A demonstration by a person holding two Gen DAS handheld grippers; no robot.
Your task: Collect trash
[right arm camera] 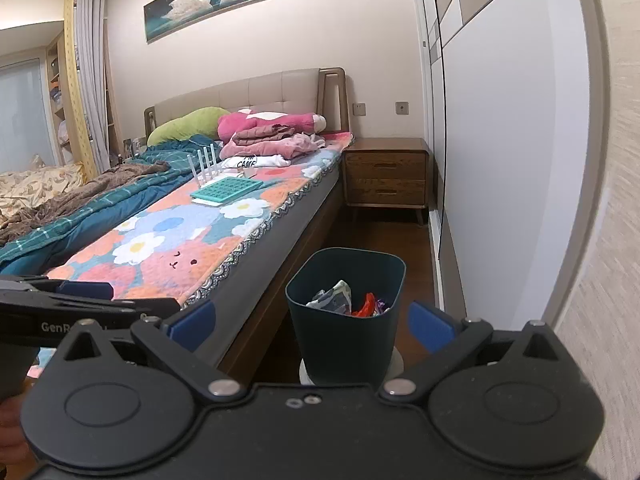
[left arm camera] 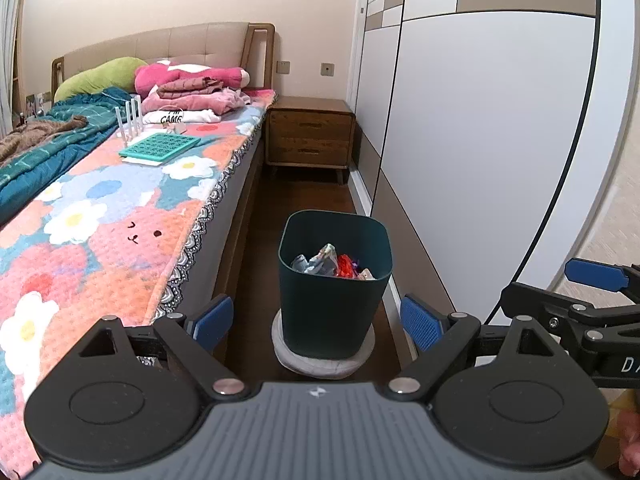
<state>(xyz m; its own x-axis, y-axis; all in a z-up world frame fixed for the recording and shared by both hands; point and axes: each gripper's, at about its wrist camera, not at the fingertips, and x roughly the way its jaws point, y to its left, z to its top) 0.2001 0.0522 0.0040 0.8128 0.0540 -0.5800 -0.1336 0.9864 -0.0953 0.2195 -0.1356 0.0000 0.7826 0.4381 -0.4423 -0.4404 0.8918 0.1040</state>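
Matt dark-green plastic bin (left arm camera: pixel 334 292), crinkled glossy wrappers (left arm camera: pixel 332 266) inside, quilted cloth bedspread (left arm camera: pixel 120 216) — polished wood nightstand (left arm camera: pixel 310 132)

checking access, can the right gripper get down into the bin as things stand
Probably yes: the right gripper is open and empty, the dark bin has no lid, and nothing lies between them.

The bin (left arm camera: pixel 334 280) stands on a round pad (left arm camera: pixel 324 360) between bed (left arm camera: pixel 120 208) and wardrobe (left arm camera: pixel 480 140), nightstand (left arm camera: pixel 310 132) behind it.
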